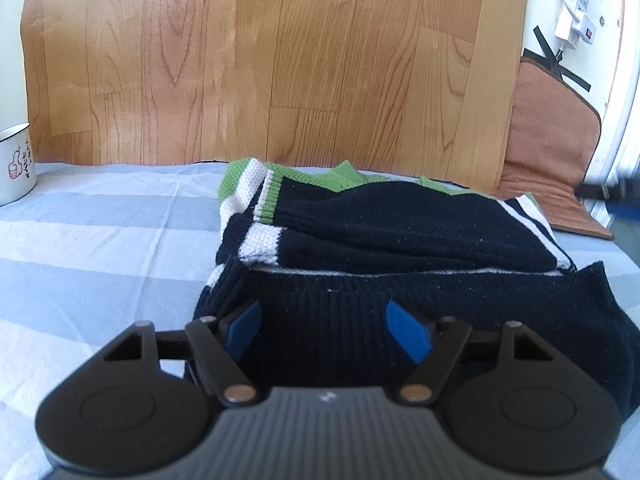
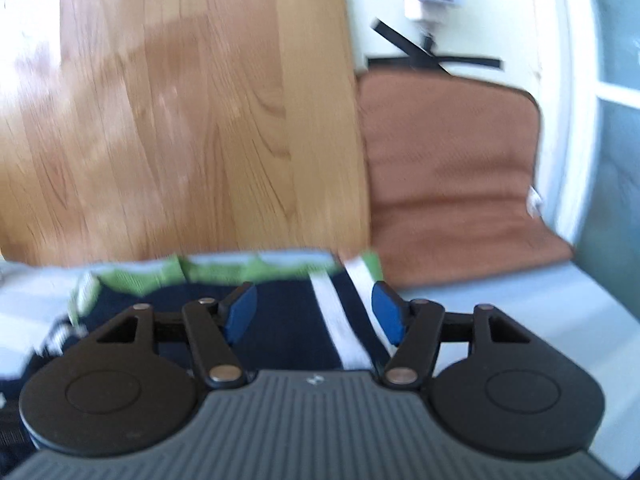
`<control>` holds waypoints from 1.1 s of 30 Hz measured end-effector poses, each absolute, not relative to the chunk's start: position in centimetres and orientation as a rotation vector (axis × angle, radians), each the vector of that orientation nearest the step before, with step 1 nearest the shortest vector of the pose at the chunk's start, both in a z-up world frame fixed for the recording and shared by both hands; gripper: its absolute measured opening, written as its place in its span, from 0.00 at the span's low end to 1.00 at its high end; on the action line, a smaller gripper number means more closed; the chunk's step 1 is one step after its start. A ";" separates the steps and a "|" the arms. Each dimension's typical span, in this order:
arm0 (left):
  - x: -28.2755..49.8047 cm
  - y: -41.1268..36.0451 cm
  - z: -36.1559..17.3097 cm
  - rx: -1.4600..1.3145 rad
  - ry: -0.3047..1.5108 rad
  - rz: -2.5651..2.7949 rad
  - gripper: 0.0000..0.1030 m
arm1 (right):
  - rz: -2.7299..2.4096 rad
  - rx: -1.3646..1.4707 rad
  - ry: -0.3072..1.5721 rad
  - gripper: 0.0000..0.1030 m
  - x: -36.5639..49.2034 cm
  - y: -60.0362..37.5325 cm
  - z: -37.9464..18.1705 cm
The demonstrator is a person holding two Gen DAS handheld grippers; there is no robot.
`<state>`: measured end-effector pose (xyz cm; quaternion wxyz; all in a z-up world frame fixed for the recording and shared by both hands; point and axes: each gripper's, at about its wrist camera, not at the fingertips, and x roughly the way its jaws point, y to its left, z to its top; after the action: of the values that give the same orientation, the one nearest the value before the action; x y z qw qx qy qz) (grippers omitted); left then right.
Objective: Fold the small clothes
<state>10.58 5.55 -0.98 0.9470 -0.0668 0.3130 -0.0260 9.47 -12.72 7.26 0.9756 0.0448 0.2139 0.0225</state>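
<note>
A navy knitted sweater with white and green bands lies folded in layers on a blue-and-white checked cloth. My left gripper is open just over its near ribbed hem, and the blue pads stand wide apart with the knit lying flat between them, not pinched. The right wrist view is blurred by motion. There my right gripper hangs open above the right part of the sweater, over a white stripe, with nothing gripped.
A white enamel mug stands at the far left on the cloth. A wood-pattern board rises behind the sweater. A brown cushion leans at the back right, with a power strip on the wall above.
</note>
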 end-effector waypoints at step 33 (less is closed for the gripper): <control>35.3 -0.2 -1.0 0.160 0.768 -0.027 0.12 | 0.531 0.110 0.812 0.15 31.5 -11.2 1.2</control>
<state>35.31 -0.21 -0.99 0.9239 0.0777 0.3744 -0.0134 31.48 -11.22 1.23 0.8832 0.0530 0.3900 0.2551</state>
